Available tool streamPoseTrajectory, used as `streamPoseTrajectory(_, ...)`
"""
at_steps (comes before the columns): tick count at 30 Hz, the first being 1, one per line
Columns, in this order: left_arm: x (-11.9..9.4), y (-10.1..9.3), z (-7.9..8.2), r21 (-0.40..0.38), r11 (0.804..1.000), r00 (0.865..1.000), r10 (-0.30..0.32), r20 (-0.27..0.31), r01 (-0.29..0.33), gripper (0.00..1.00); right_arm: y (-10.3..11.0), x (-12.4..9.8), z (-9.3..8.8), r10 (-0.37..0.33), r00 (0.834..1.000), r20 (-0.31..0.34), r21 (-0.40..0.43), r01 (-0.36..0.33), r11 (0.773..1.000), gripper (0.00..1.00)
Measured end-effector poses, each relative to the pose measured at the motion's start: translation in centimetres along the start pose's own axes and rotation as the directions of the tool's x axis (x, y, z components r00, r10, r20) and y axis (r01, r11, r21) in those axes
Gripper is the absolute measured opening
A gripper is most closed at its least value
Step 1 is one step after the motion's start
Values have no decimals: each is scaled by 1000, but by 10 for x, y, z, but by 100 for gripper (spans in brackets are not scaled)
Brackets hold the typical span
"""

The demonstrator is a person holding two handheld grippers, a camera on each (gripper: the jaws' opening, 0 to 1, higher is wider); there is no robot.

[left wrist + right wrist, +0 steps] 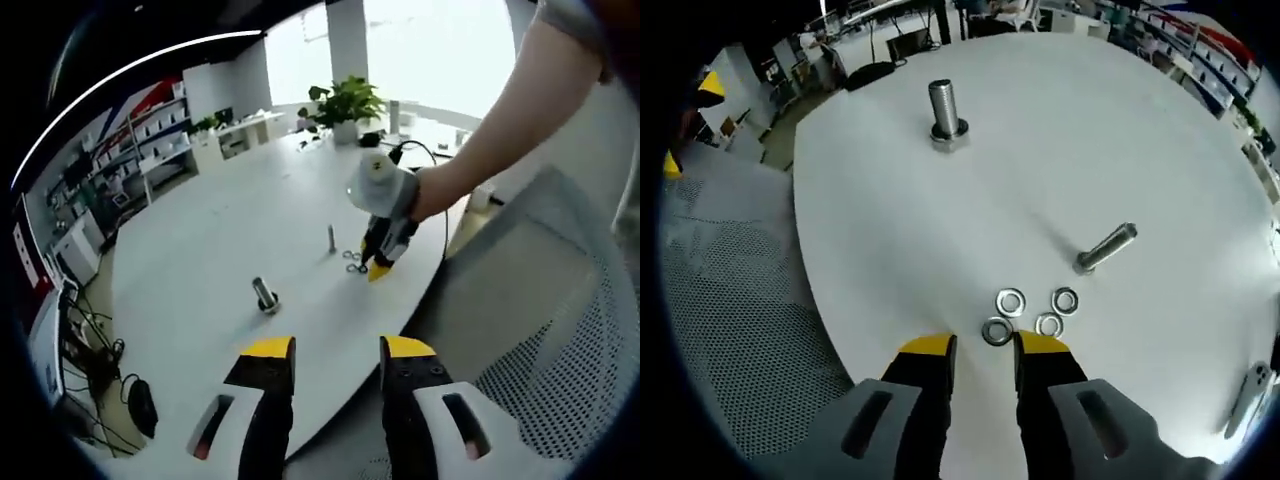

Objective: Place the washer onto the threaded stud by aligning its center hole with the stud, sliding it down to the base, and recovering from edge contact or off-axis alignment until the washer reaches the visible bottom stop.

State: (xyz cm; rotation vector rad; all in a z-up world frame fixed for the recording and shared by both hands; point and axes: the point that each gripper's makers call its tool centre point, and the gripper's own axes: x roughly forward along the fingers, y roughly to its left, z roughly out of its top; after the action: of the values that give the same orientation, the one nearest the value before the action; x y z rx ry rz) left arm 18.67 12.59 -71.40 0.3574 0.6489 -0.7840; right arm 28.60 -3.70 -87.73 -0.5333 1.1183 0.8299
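White table (200, 260) fills the left gripper view, with lots of bare room. The left gripper (335, 350) waits past its edge, jaws apart, holding nothing. In the right gripper view, four washers (1011, 301) lie by the thin stud (1105, 248). The right gripper (983, 347) is open around one washer (997, 332), not pinching it. A thick bolt (945, 112) stands far off.

I can read no text, label, brand or number anywhere from here; the red and blue panel (150, 105) on the far wall of the left gripper view is too blurred to make out.
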Motion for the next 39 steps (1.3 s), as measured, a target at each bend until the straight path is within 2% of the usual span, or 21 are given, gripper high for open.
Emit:
streamPoseTrajectory(5, 0, -4, 2, 4, 1000, 1000, -15, 8, 15, 32, -3, 1, 0, -17, 998, -65, -19, 16, 1000, 20)
streamPoseTrajectory(10, -1, -8, 4, 9, 999, 999, -35, 19, 35, 31, -4, 3, 0, -24, 989, -149, -27, 21, 999, 19)
streamPoseTrajectory(21, -1, -13, 4, -2, 998, 998, -64, 23, 64, 30, -8, 3, -1, -28, 971, -237, -2, 29, 1000, 16)
streamPoseTrajectory(29, 0, -13, 2, -3, 997, 997, -73, 12, 73, 30, -9, 3, -1, -18, 963, -268, 0, 18, 1000, 15)
streamPoseTrajectory(32, 1, -13, 1, -3, 997, 997, -73, 2, 73, 29, -10, 4, -2, -28, 959, -280, 19, 35, 999, 15)
streamPoseTrajectory(39, 1, -14, 0, -1, 997, 997, -77, -3, 77, 29, -9, 1, -3, -35, 977, -210, 38, 44, 998, 14)
